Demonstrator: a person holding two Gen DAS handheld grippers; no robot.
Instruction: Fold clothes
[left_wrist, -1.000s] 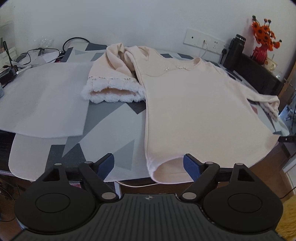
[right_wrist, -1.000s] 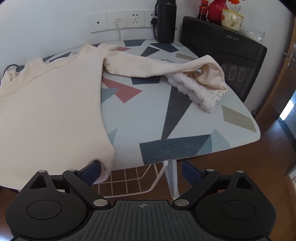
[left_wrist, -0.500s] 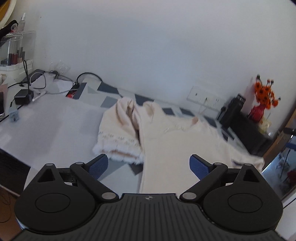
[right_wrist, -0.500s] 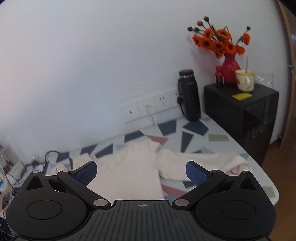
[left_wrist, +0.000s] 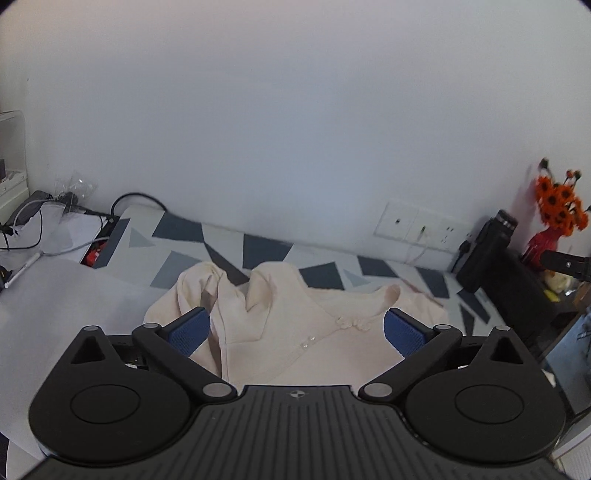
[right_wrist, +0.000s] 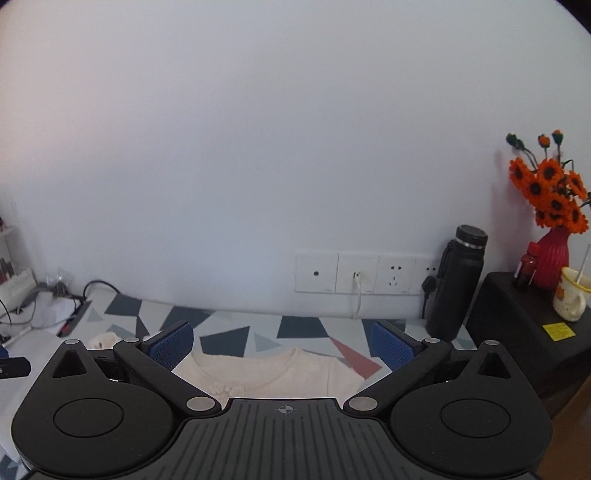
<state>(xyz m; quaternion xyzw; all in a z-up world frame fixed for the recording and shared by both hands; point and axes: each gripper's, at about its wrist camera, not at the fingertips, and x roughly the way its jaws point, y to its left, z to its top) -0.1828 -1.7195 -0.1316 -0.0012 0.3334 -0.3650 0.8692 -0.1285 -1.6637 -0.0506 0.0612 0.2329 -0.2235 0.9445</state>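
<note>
A cream long-sleeved top (left_wrist: 280, 295) lies spread on the board with the geometric-patterned cover (left_wrist: 258, 247). Its left sleeve is folded in over the shoulder, and small buttons run down from the neckline. My left gripper (left_wrist: 295, 330) hangs above the top's upper part; its jaws are opening, with nothing pressed between the blue pads (left_wrist: 188, 330). In the right wrist view the top (right_wrist: 273, 373) shows only its neckline above the board cover (right_wrist: 229, 332). My right gripper (right_wrist: 282, 345) stands open above that neckline and holds nothing.
A black bottle (right_wrist: 458, 284) stands at the board's far right by the wall sockets (right_wrist: 354, 273). Beside it is a black cabinet (right_wrist: 517, 332) carrying a red vase of orange flowers (right_wrist: 552, 258) and a mug (right_wrist: 570, 297). Cables (left_wrist: 48, 221) and a white sheet (left_wrist: 55, 295) lie at the left.
Both grippers have risen from the top's hem at the board's near edge and tilted up, so the wall now fills the views. The left jaws have spread wider.
</note>
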